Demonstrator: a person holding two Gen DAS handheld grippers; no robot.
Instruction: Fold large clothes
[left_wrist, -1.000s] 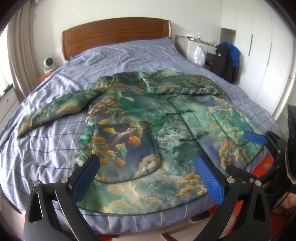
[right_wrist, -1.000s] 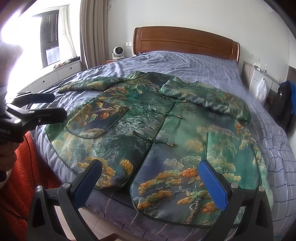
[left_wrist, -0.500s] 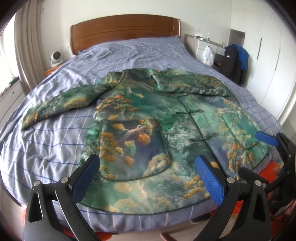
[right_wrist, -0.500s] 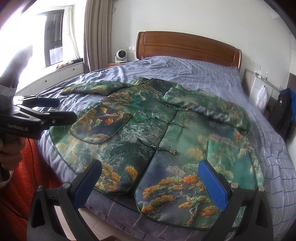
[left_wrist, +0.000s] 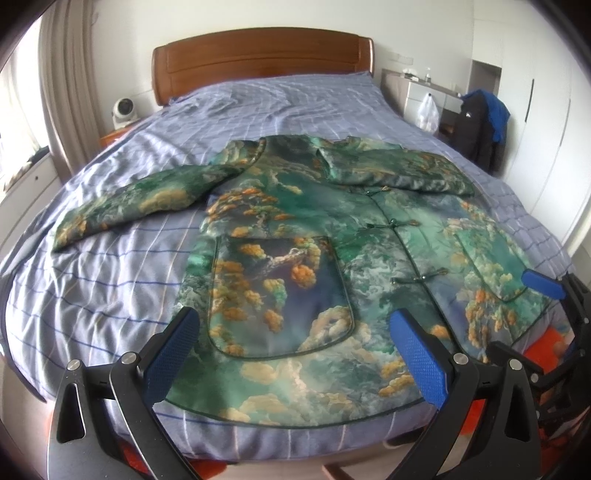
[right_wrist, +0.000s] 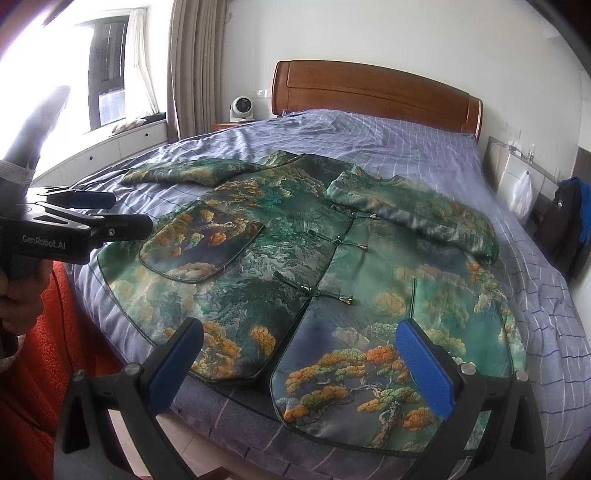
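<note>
Green-and-orange landscape-print satin jacket (left_wrist: 306, 258) lies flat on blue checked bed (left_wrist: 110, 288), right sleeve folded in; left tongs (left_wrist: 295, 358) & right tongs (right_wrist: 299, 362) wide, empty — pinch outstretched sleeve (left_wrist: 140, 199) near cuff, fold across w/o bunching.

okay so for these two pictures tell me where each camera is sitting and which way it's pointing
Left wrist: rides the left tool, at the bed's foot, facing the headboard over the jacket; its fingers and the right tool show.
Right wrist: rides the right tool, same end, further right, angled toward the window; its fingers, the left tool and a hand show.
Shared: jacket, bed, headboard, fan.
</note>
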